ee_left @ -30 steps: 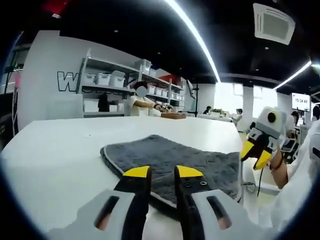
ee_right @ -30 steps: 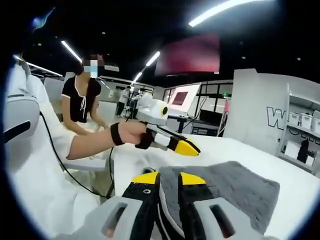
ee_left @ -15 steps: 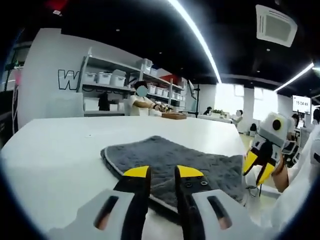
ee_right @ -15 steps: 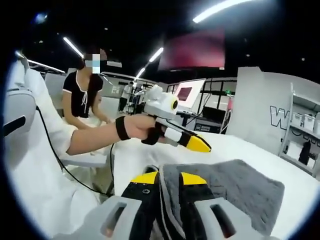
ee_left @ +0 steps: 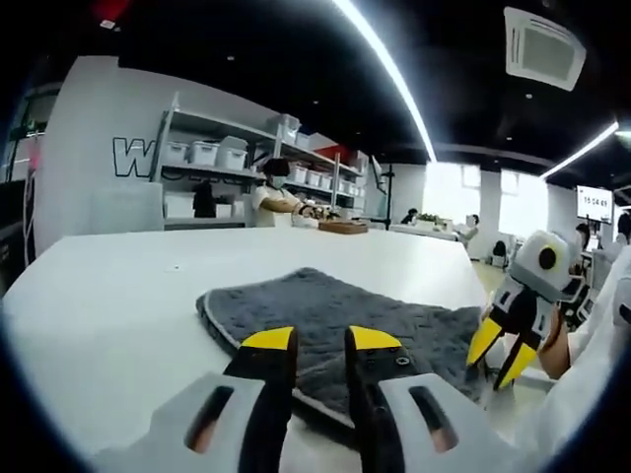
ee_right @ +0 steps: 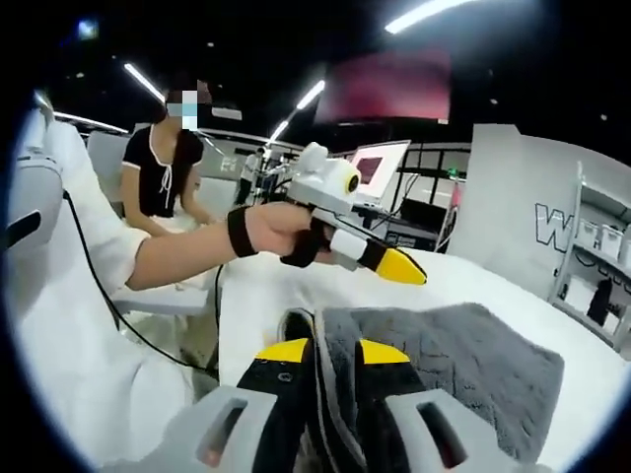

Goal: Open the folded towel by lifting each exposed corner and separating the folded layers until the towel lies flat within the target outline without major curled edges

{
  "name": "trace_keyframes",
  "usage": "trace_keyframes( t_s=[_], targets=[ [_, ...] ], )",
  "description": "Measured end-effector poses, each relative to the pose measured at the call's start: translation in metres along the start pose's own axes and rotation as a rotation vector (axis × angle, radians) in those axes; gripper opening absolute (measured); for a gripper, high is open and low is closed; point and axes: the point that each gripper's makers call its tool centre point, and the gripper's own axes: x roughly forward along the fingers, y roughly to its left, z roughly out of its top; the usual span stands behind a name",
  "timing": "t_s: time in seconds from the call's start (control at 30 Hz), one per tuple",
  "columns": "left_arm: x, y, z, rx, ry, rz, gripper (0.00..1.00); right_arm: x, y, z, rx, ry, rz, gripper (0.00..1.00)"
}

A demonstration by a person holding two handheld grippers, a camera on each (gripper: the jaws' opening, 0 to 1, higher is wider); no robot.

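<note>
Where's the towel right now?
The grey towel lies folded on the white table, just ahead of the left gripper; in the right gripper view its near edge sits between that gripper's jaws.

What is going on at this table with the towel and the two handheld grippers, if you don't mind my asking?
A person is working on a folded grey towel lying on a white table, a gripper in each hand. The right gripper has the towel's layered edge between its jaws at the near side. The left gripper sits low at another edge of the towel, jaws slightly apart; whether it grips fabric is unclear. The towel is still folded, not yet spread flat.
</note>
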Motion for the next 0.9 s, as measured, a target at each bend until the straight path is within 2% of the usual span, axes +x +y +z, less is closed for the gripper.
trace_keyframes(
  t_s=[0.13,0.57,0.67,0.77,0.9],
  targets=[
    [0.001,0.001,-0.001,-0.008,0.000,0.003,0.18,0.002,-0.002,-0.002,-0.010,0.015,-0.010,0.12],
    [0.004,0.000,-0.002,-0.014,0.005,-0.005,0.18,-0.003,-0.012,0.008,-0.006,-0.015,-0.054,0.09],
    [0.005,0.002,-0.002,-0.016,0.007,0.002,0.18,0.002,-0.010,0.006,-0.020,0.009,-0.057,0.09],
    [0.005,0.000,-0.002,-0.019,0.005,0.006,0.18,0.005,-0.010,0.008,-0.020,-0.004,-0.061,0.09],
    [0.007,-0.004,-0.005,-0.022,0.011,0.010,0.18,0.009,-0.012,0.006,-0.022,0.011,-0.072,0.10]
  ],
)
